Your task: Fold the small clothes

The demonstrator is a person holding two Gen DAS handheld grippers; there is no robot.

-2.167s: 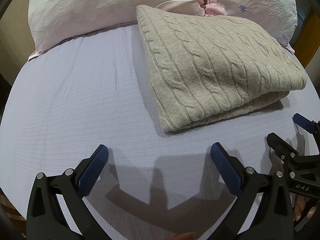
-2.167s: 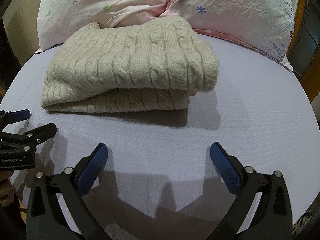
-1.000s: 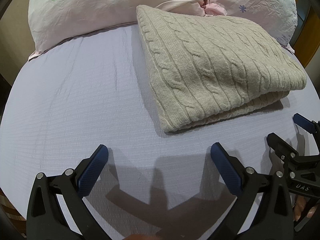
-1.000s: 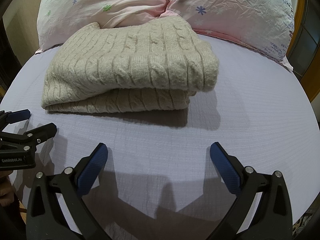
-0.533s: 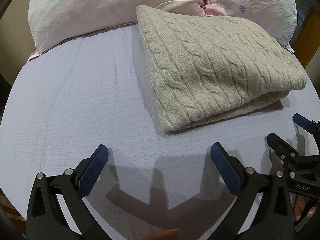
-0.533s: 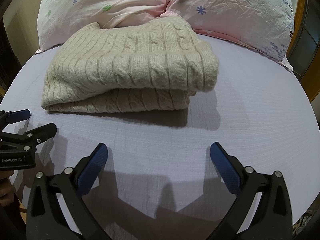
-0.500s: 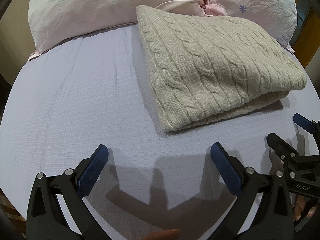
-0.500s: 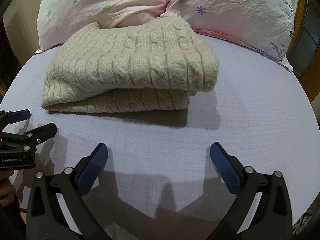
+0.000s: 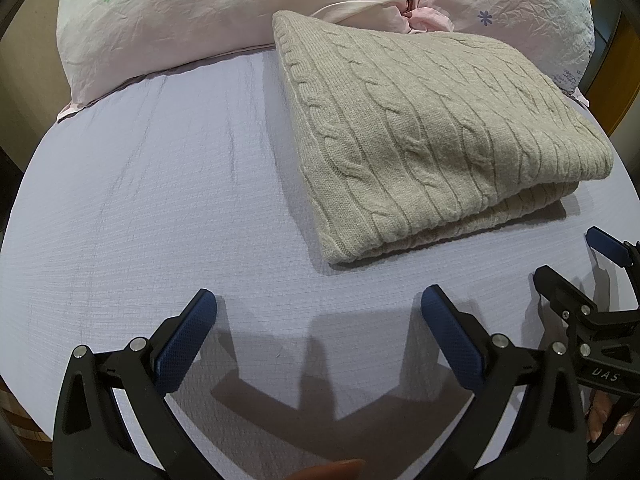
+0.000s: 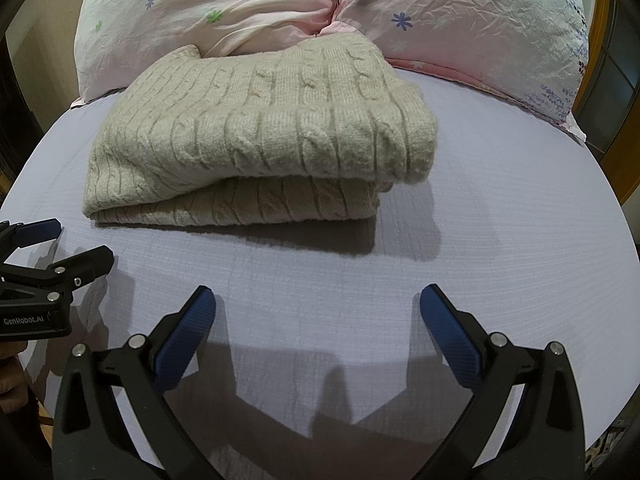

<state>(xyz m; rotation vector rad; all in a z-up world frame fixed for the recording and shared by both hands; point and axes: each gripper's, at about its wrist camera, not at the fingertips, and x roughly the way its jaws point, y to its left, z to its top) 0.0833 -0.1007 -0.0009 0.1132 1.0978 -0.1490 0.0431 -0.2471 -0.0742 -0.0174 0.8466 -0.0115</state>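
Folded sweater lying on the bed, pillows behind, grippers in front

The sweater [image 10: 260, 136] is lying folded on the bed sheet [image 10: 500, 248], its far edge touching the two pillows [image 10: 460, 16] sitting side by side behind it. The left gripper [image 9: 318, 320] and the right gripper [image 10: 316, 312] are hovering side by side over bare sheet before the sweater, apart from it, the left one facing its near left corner.

Both wrist fisheyes look low and forward across the lavender bedsheet [image 9: 140, 208], sharing the nearby folded beige cable-knit sweater [image 10: 260, 136] and pink floral pillows [image 10: 460, 12].
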